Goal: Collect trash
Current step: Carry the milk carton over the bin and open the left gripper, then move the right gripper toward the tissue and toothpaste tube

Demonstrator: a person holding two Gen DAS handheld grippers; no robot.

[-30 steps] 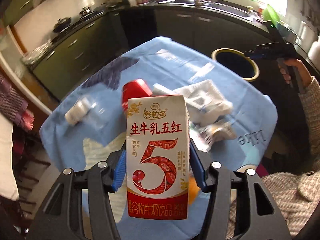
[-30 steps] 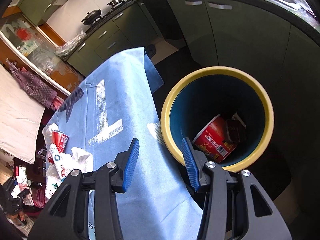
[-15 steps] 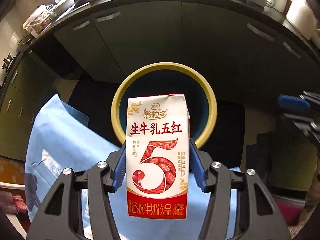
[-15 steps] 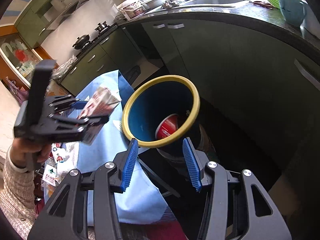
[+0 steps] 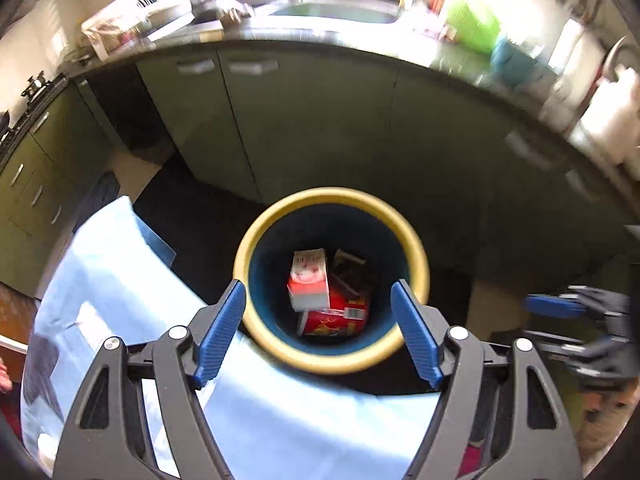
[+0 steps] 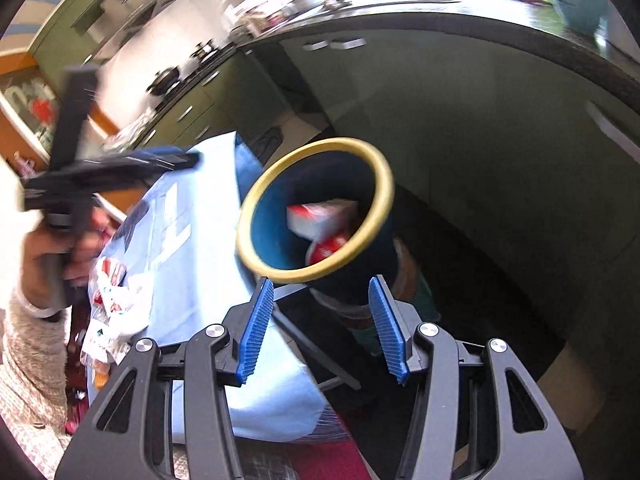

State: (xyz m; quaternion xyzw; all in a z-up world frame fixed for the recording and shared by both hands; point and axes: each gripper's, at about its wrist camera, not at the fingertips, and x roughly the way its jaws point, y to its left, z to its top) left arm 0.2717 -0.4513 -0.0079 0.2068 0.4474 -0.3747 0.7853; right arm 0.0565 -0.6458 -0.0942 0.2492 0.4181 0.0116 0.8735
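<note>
Left wrist view
- My left gripper (image 5: 318,334): jaws apart and opening, nothing between the pads; it points down over the bin.
- Bin (image 5: 416,248): dark inside with a yellow rim, standing on the floor just beside the table edge.
- Milk carton (image 5: 309,280): inside the bin, lying on a red cup (image 5: 334,316); dark wrapper beside them.
- Tablecloth (image 5: 120,280): light blue, left of the bin, its edge running under my fingers.
- My right gripper (image 5: 560,306): blurred at the right edge.

Right wrist view
- My right gripper (image 6: 320,322): jaws apart and opening, empty, aimed near the bin's base.
- Bin (image 6: 256,196): carton (image 6: 320,216) and red cup (image 6: 330,246) visible through the mouth, blurred.
- My left gripper (image 6: 176,160): held by my left hand (image 6: 52,248), above the tablecloth (image 6: 192,260).
- Remaining trash (image 6: 112,296): crumpled wrappers on the cloth's left side.
</note>
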